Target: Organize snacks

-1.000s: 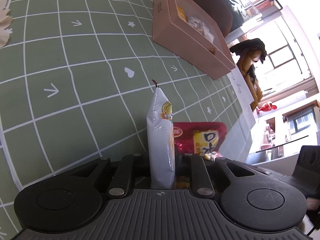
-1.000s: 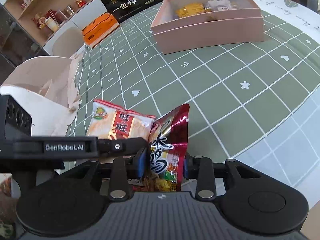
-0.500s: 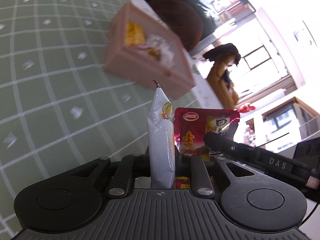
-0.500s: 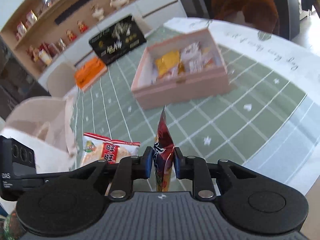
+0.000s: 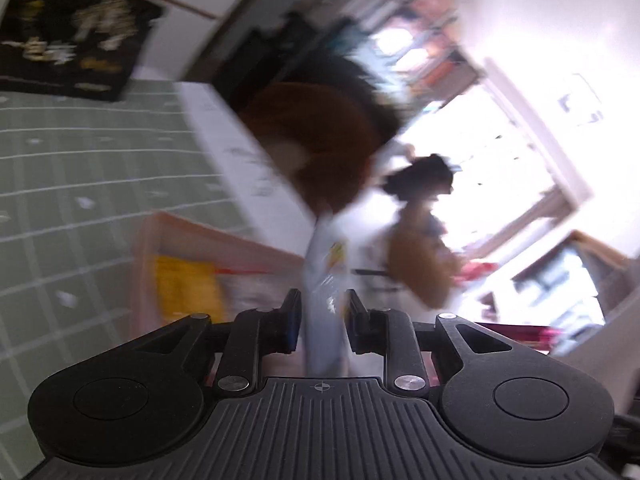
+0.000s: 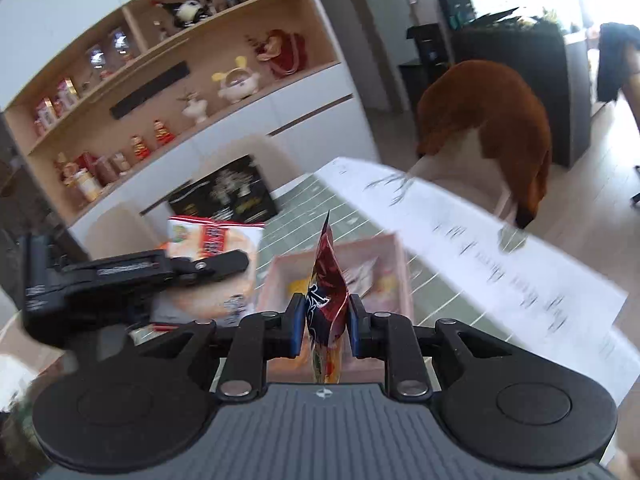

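In the blurred left wrist view a white snack packet (image 5: 324,280) stands between the jaws of my left gripper (image 5: 324,308), above the pink box (image 5: 192,240). The jaws are opening and the pads look just clear of the packet, which sits lower than before. From the right wrist view the same packet (image 6: 212,236) shows red-and-white print, with a left finger (image 6: 208,266) across it. My right gripper (image 6: 325,320) is shut on a dark red snack packet (image 6: 326,280), held edge-on over the pink box (image 6: 400,264), which holds several snacks.
A green gridded tablecloth (image 5: 80,168) covers the table, with a white printed strip (image 6: 480,248) along its far side. A black gift box (image 6: 228,192) stands behind the pink box. A brown chair (image 6: 492,112) sits beyond the table, with shelves of figurines (image 6: 180,92) on the wall.
Both grippers rose and travelled with their packets from the near table to above the pink box. The right jaws closed tighter on the red packet. The left jaws widened and the white packet sank slightly.
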### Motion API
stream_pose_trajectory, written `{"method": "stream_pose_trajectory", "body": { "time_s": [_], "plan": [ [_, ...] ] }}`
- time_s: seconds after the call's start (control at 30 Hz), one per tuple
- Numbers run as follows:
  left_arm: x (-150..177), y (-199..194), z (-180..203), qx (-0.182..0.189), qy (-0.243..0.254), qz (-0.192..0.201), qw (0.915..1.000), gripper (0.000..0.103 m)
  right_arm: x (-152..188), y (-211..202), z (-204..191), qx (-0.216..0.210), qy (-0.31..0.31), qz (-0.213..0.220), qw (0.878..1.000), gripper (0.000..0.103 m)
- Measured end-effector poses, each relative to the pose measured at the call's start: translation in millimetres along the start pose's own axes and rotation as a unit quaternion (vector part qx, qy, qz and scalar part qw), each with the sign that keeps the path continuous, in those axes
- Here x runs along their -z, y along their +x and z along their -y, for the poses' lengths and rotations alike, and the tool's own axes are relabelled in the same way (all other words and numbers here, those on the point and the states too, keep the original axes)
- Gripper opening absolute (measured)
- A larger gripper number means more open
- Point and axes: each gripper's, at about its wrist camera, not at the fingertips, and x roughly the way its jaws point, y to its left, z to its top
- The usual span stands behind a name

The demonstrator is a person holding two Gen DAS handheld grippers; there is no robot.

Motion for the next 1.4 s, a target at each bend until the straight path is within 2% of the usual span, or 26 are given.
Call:
{"method": "stream_pose_trajectory", "body": {
  "time_s": [0.1, 0.2, 0.27, 0.37, 0.4, 0.43, 0.5, 0.6, 0.67, 0.7, 0.8, 0.9, 0.97, 1.0, 1.07, 1.17, 1.27, 1.3, 1.4],
  "plan": [
    [2, -5, -27, -0.018, -0.023, 0.02, 0.9994, 0.027, -15, 12, 9, 0.013, -0.001, -0.002, 1.0, 0.021],
    [9, -21, -40, -0.035, -0.027, 0.02, 0.9988, 0.027, -23, 28, 16, -0.006, 0.01, -0.006, 1.0, 0.021],
    [15, -34, -40, -0.058, -0.007, 0.025, 0.998, 0.027, -29, 49, 16, -0.033, 0.035, -0.011, 0.999, 0.021],
    [29, -56, -33, -0.092, 0.017, 0.03, 0.9952, 0.027, -32, 84, 15, -0.107, 0.069, -0.007, 0.992, 0.021],
    [38, -60, -29, -0.102, 0.027, 0.024, 0.9942, 0.027, -31, 97, 14, -0.109, 0.066, -0.005, 0.992, 0.027],
    [50, -66, -25, -0.111, 0.04, 0.015, 0.9929, 0.027, -29, 110, 14, -0.088, 0.061, -0.008, 0.994, 0.034],
    [78, -72, -17, -0.132, 0.073, -0.002, 0.9885, 0.027, -18, 127, 18, -0.028, 0.062, -0.025, 0.997, 0.035],
    [124, -81, -12, -0.146, 0.105, -0.021, 0.9834, 0.027, 15, 118, 25, -0.025, 0.071, -0.046, 0.996, 0.037],
    [155, -87, -14, -0.155, 0.112, -0.025, 0.9813, 0.027, 42, 102, 20, -0.006, 0.058, -0.05, 0.997, 0.045],
    [169, -90, -14, -0.163, 0.118, -0.022, 0.9792, 0.027, 55, 95, 17, 0.007, 0.047, -0.051, 0.998, 0.053],
    [203, -95, -15, -0.209, 0.14, -0.01, 0.9678, 0.027, 106, 80, -6, 0.051, -0.006, -0.062, 0.997, 0.068],
    [225, -97, -16, -0.225, 0.172, -0.003, 0.959, 0.027, 153, 81, -28, 0.076, -0.048, -0.092, 0.992, 0.07],
    [231, -98, -13, -0.228, 0.198, 0.007, 0.9532, 0.027, 182, 88, -40, 0.086, -0.062, -0.113, 0.988, 0.07],
    [232, -99, -12, -0.23, 0.204, 0.011, 0.9515, 0.027, 190, 90, -46, 0.088, -0.066, -0.117, 0.987, 0.073],
    [232, -97, -13, -0.231, 0.207, 0.018, 0.9506, 0.026, 204, 84, -57, 0.11, -0.091, -0.092, 0.985, 0.078],
    [231, -91, -14, -0.238, 0.22, 0.032, 0.9456, 0.023, 209, 87, -65, 0.125, -0.1, -0.089, 0.983, 0.084],
    [230, -85, -15, -0.237, 0.232, 0.04, 0.9426, 0.024, 209, 93, -63, 0.163, -0.098, -0.08, 0.978, 0.101],
    [231, -84, -14, -0.24, 0.238, 0.039, 0.9403, 0.024, 208, 95, -60, 0.174, -0.095, -0.077, 0.977, 0.103],
    [232, -77, -10, -0.247, 0.251, 0.041, 0.935, 0.024, 207, 97, -47, 0.168, -0.082, -0.062, 0.98, 0.103]
  ]
}}
